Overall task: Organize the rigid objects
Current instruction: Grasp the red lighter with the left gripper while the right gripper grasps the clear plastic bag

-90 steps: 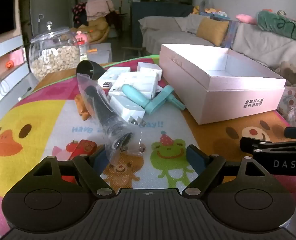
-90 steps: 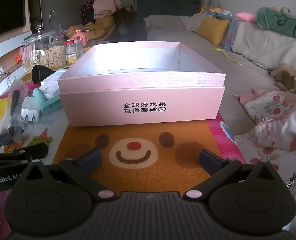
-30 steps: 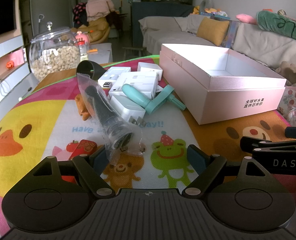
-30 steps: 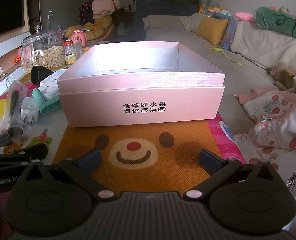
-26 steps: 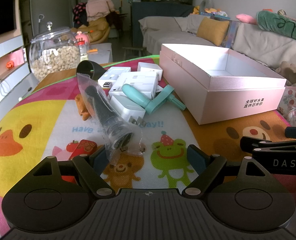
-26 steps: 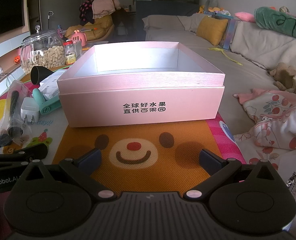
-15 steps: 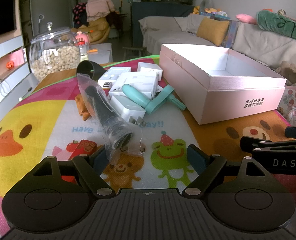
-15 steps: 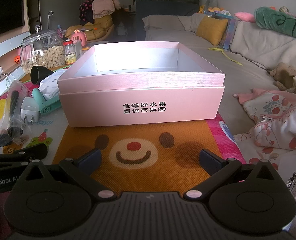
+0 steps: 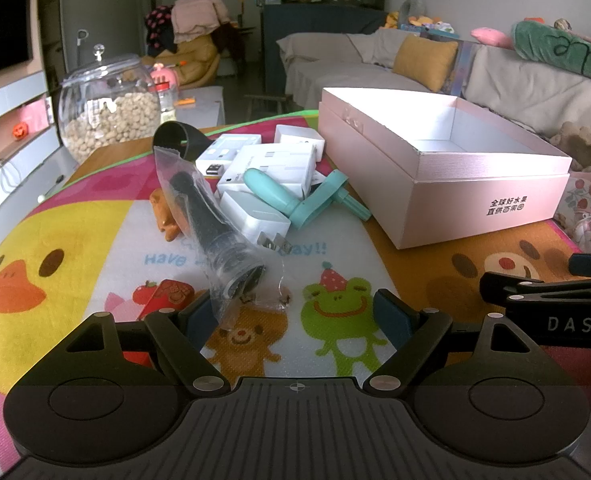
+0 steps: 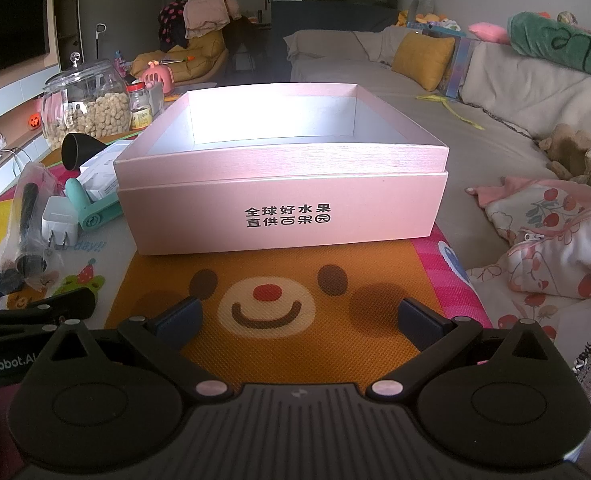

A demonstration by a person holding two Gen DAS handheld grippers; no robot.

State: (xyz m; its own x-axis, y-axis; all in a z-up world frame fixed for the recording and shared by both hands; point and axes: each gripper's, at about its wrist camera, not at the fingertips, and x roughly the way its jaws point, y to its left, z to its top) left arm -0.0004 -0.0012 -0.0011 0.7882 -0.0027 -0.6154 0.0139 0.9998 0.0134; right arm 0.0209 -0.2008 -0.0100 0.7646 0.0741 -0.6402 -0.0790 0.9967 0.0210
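An open, empty pink box (image 9: 447,168) stands on the cartoon mat (image 9: 95,240); it fills the middle of the right wrist view (image 10: 283,204). Left of it lies a pile: a black tool in a clear bag (image 9: 215,236), a white plug adapter (image 9: 253,216), a teal device (image 9: 295,196), white boxes (image 9: 271,164), a black cone (image 9: 173,138) and an orange toy (image 9: 163,220). My left gripper (image 9: 293,316) is open and empty, just short of the bag. My right gripper (image 10: 297,318) is open and empty before the box's front wall.
A glass jar of nuts (image 9: 107,116) stands at the mat's far left corner. A red item (image 9: 163,296) lies by my left finger. A sofa with cushions (image 9: 423,64) runs behind; bedding (image 10: 555,240) lies right of the mat.
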